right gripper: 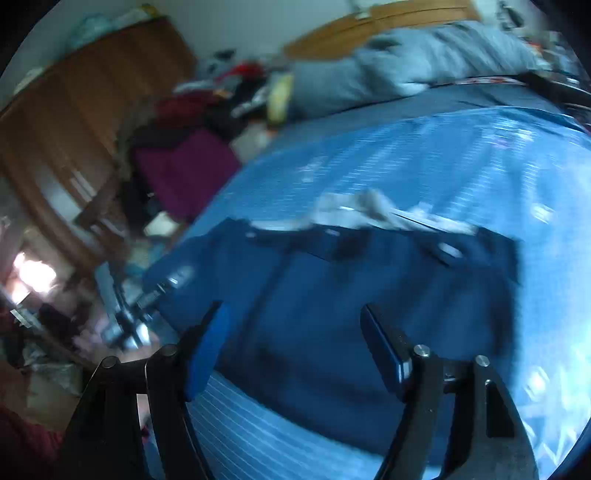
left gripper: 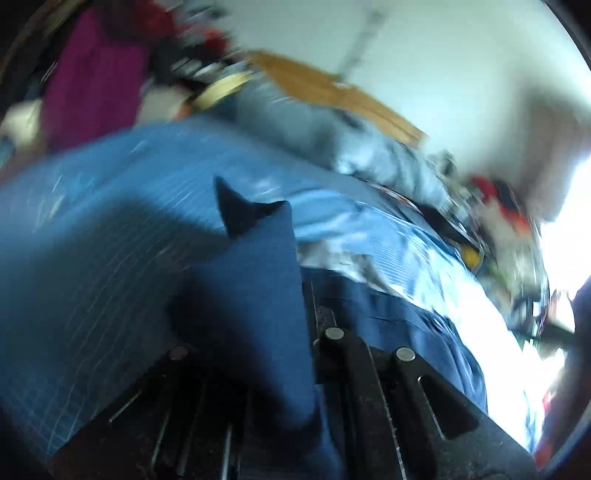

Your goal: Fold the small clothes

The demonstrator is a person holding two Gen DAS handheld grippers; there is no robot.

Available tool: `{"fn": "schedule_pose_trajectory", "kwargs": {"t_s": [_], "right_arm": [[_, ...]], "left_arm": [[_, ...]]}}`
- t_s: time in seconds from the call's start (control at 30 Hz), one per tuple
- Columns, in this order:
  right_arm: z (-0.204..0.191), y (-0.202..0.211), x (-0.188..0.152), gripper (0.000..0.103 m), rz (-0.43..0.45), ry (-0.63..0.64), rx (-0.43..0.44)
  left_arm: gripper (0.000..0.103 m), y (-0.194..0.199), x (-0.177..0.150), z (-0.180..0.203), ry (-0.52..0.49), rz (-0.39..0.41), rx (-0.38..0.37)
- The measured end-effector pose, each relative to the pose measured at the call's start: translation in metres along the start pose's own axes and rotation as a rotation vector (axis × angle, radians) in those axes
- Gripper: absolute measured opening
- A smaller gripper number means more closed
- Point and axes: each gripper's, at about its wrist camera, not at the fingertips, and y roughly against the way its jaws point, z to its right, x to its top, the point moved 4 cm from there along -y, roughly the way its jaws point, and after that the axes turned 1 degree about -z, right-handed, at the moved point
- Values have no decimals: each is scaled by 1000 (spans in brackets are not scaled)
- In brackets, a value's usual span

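A dark blue garment (right gripper: 332, 288) lies spread on a light blue gridded mat (right gripper: 443, 155) on the bed. Pale grey-white cloth (right gripper: 354, 210) shows along its far edge. My right gripper (right gripper: 293, 310) hovers over the garment's near part, open, with nothing between its blue pads (right gripper: 207, 343). In the left wrist view a fold of the same dark blue garment (left gripper: 258, 295) stands up from between the fingers, its corner pointing up. My left gripper (left gripper: 310, 325) is shut on this fold, and the cloth hides its left finger. Both views are blurred.
Grey bedding (right gripper: 406, 62) lies bunched at the far end of the bed under a wooden headboard (right gripper: 388, 22). To the left are a magenta cloth (right gripper: 184, 173), a heap of mixed clothes (right gripper: 236, 85) and a wooden wardrobe (right gripper: 74, 122). Colourful clutter (left gripper: 502, 214) lines the bed's right side.
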Motion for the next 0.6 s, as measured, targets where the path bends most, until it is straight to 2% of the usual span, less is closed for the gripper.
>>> {"fn": "schedule_pose_trajectory", "kwargs": {"t_s": [0.07,0.13,0.2,0.27,0.3,0.33,0.37,0.47,0.6], "right_arm": [[-24,-44,30,87,-85,27,150],[-33,-87,57,88,-152,-6,256],[-31,-127,70,88,-251,-95,375],[-14,-154,72,89,-274,-165,374],[-2,-164,68,86,-277,-194,345],[11,-167,63,71,-263,-215,309],[22,-168,56,49,-253,-233,295],[64,-157,25,21,-205,-343,243],[84,-109,8,15,-92,-336,205]], "left_arm": [[6,8,-2,37,-112,13,-33],[7,8,-9,62,-184,6,-63],[8,4,-19,81,-231,-20,-90],[10,-3,-32,98,-279,-60,-115],[10,-5,-40,107,-312,-81,-126],[11,-7,-47,115,-339,-100,-139],[11,-10,-54,124,-369,-121,-152],[11,-13,-68,146,-425,-172,-193],[11,-6,-78,184,-498,-185,-273]]}}
